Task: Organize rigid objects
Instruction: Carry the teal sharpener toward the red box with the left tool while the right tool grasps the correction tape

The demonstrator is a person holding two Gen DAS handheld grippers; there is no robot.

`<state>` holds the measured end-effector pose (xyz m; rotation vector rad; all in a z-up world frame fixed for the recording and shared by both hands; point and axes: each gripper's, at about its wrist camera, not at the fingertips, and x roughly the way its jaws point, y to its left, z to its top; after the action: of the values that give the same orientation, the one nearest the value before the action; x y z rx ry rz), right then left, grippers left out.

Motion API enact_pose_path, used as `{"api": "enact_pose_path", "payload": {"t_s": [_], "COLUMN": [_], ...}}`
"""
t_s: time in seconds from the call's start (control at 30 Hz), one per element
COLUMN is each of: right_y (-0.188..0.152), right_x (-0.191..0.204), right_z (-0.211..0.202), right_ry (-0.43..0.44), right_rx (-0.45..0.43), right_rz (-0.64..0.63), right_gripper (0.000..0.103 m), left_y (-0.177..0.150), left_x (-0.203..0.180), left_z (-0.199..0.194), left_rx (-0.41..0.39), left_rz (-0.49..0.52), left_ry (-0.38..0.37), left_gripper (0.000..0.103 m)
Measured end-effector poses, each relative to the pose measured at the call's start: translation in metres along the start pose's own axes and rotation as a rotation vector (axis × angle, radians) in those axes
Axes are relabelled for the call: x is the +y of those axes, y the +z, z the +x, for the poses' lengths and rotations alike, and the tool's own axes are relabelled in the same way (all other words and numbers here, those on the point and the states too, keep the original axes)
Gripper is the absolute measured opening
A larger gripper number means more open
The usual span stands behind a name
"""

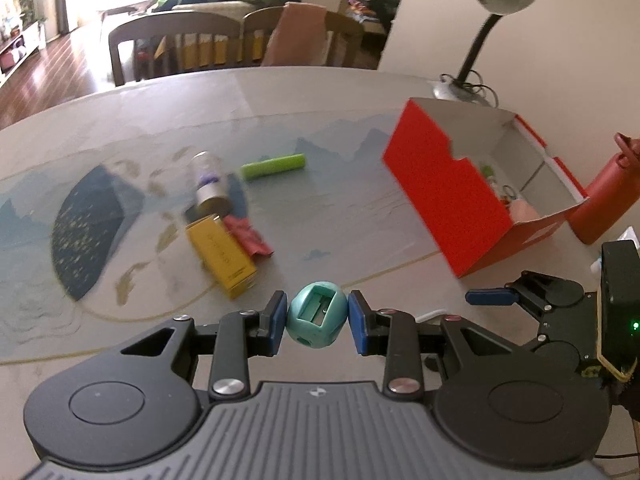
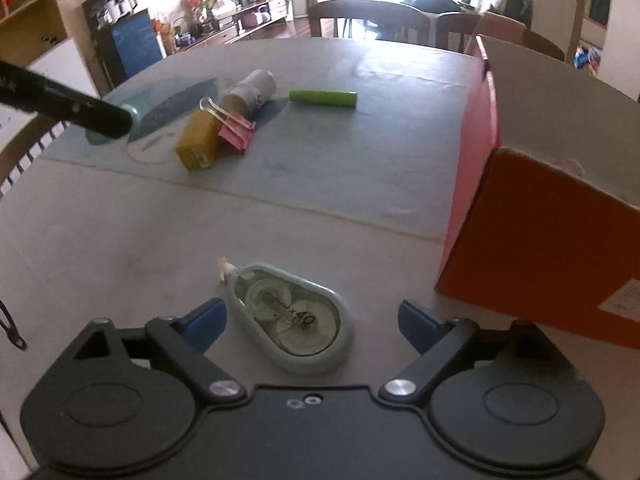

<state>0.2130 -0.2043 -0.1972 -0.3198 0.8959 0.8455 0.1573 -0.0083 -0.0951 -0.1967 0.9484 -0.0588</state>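
My left gripper point(image 1: 317, 322) is shut on a teal round pencil sharpener point(image 1: 317, 320) and holds it above the table. My right gripper point(image 2: 312, 322) is open, its fingers on either side of a pale green correction tape dispenser point(image 2: 294, 322) that lies on the table. An open red box point(image 1: 452, 184) stands to the right and holds several small items; it also shows in the right wrist view point(image 2: 540, 216). On the table lie a green cylinder point(image 1: 274, 165), a yellow box point(image 1: 222, 256), a pink binder clip point(image 2: 236, 130) and a small bottle point(image 1: 208, 182).
A red bottle point(image 1: 604, 196) stands beside the box and a desk lamp point(image 1: 476, 52) stands behind it. Chairs point(image 1: 192, 46) line the table's far edge. The right gripper shows at the right of the left wrist view point(image 1: 492, 297).
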Motion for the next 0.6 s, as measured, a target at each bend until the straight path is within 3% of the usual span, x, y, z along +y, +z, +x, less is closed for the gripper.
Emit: {"api": "enact_pose_path", "payload": {"t_s": [0.2,0.6], "right_y": [-0.006,-0.009], "right_x": [0.008,0.013], "right_z": [0.009,0.019], "right_ry": [-0.007,-0.039], "right_rx": [-0.021,-0.060], "right_rz": [-0.064,-0.076], "right_gripper": [0.089,0.103], "left_y": [-0.004,-0.004], "left_x": [0.008,0.005], "left_z": [0.001,0.005], "left_rx": [0.005,0.021], "left_rz": [-0.031,-0.049], "left_ry": [0.014,0.028], "left_gripper": [0.032,0.032]}}
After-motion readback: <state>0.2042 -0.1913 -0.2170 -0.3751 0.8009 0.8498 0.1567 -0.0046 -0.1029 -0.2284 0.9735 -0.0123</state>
